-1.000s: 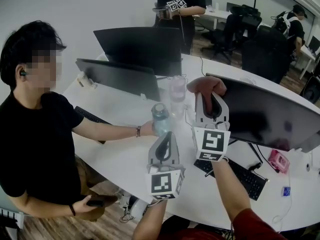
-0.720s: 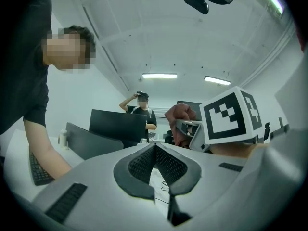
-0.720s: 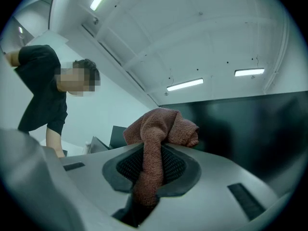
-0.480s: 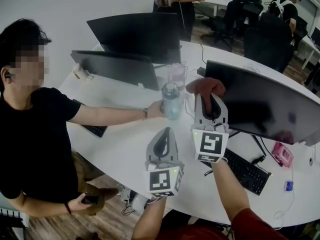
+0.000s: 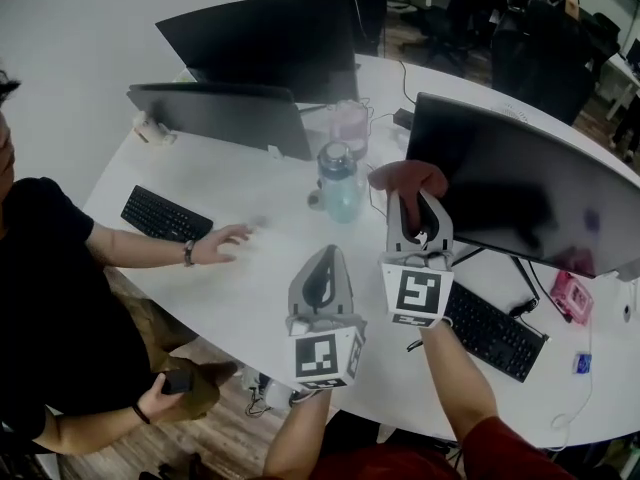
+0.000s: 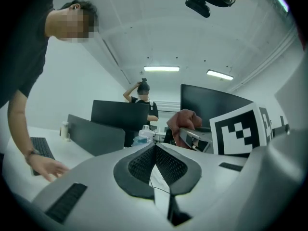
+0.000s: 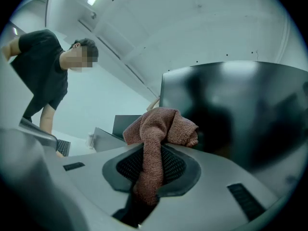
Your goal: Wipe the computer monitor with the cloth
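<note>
Over on the right half of the white tabletop (image 5: 240, 288), we had our right hand-held gripper (image 5: 419, 206) clamped on the reddish-brown cloth (image 5: 404, 178). The bunched end stuck out past the jaw tips, and a strip of it ran down between the ribbed pads. The cloth sat right at the left edge of the big dark computer monitor (image 5: 530, 203), pretty much in front of the screen. Honestly, we couldn't tell whether it was actually touching the glass.

Our left hand-held gripper (image 5: 328, 255) hung lower and to the left of the other one, over bare tabletop. Its jaws were pressed together with nothing between them.

A clear water bottle (image 5: 340, 183) stood just left of the cloth, with a pinkish cup (image 5: 350, 126) behind it. A black keyboard (image 5: 497, 333) lay in front of the monitor, next to our right forearm, and a small pink object (image 5: 571, 297) sat near the screen's lower right corner.

Farther across the tabletop were two more dark screens, a low one (image 5: 225, 118) and a taller one (image 5: 265, 38) behind it. A person in a black shirt stood at the left side with one hand (image 5: 225, 240) resting on the tabletop near a second keyboard (image 5: 165, 215). The other hand held a phone (image 5: 178, 381) down low, below the table's edge.
</note>
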Action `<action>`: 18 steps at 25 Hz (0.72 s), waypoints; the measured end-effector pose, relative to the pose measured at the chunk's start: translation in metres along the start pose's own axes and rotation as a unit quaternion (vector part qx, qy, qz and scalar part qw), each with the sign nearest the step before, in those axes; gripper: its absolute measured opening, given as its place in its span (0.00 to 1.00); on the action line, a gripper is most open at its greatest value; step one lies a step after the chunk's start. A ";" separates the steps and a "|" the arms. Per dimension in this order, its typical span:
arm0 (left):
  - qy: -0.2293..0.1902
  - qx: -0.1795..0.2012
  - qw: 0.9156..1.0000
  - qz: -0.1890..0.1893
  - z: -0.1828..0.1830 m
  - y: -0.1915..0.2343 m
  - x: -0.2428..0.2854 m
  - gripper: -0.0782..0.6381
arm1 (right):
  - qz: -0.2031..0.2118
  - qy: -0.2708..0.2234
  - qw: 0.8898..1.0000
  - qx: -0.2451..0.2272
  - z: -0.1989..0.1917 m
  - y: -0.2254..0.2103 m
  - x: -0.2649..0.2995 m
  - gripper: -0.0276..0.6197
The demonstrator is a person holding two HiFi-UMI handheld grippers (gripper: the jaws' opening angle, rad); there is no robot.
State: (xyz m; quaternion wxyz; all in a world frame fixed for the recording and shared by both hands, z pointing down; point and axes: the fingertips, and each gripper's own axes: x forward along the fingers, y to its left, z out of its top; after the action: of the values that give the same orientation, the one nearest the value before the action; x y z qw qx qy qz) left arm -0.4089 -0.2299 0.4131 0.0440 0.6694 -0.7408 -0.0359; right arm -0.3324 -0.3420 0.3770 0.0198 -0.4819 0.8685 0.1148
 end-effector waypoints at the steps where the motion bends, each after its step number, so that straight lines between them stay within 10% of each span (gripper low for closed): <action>1: 0.002 -0.001 1.000 0.001 -0.003 0.001 0.001 0.14 | 0.000 0.003 1.000 0.002 -0.006 0.001 -0.001 0.16; 18: 0.032 -0.009 0.999 0.002 -0.053 0.006 0.021 0.14 | -0.005 0.066 0.998 0.021 -0.107 0.007 -0.014 0.16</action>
State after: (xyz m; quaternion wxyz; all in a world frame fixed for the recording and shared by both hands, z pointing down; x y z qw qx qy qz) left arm -0.4113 -0.2494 0.4669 0.0740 0.6684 -0.7398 -0.0211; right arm -0.3226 -0.3496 0.4840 -0.0270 -0.4925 0.8676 0.0638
